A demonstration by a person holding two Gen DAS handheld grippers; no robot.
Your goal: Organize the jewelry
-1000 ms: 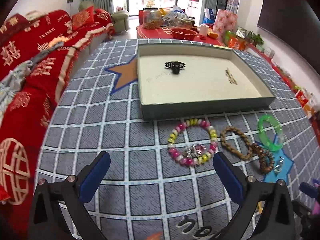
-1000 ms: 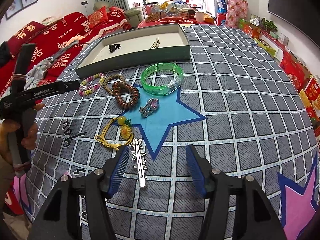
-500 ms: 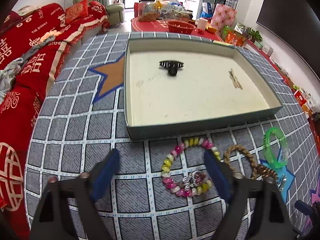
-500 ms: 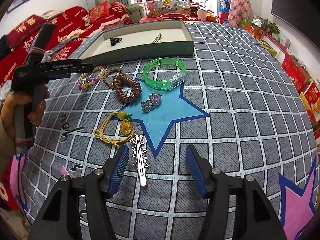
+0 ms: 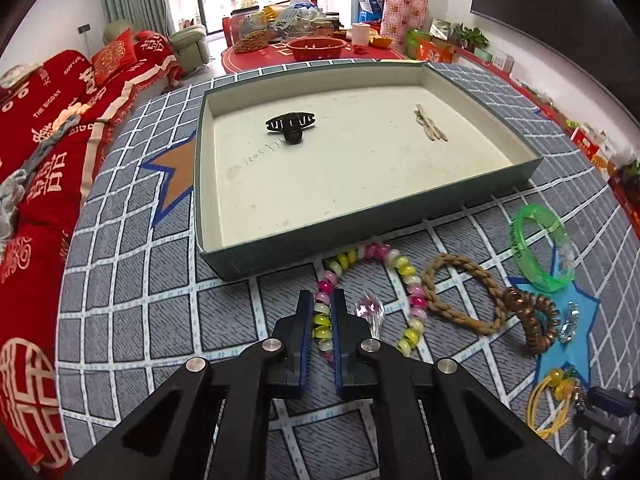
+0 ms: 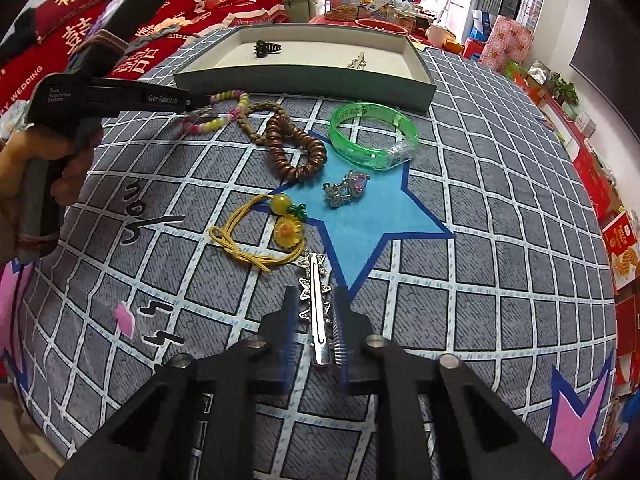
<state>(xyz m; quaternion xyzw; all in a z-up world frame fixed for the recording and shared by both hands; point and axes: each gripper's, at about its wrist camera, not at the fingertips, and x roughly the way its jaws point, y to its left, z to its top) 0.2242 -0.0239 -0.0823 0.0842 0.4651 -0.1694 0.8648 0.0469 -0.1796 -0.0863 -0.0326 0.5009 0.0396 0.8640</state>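
Both jaws have just been closing: left gripper [image 5: 321,334], lower centre, clenched on the beaded bracelet [image 5: 370,294], right gripper [image 6: 316,330] on the silver hair clip [image 6: 317,304]; lift both straight up, then carry to the tray [image 5: 400,236] above.

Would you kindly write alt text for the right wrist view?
The right gripper has just closed its fingers on a silver hair clip lying on a grid-patterned cloth. Beyond lie a yellow hair tie, a green bangle and a tray.
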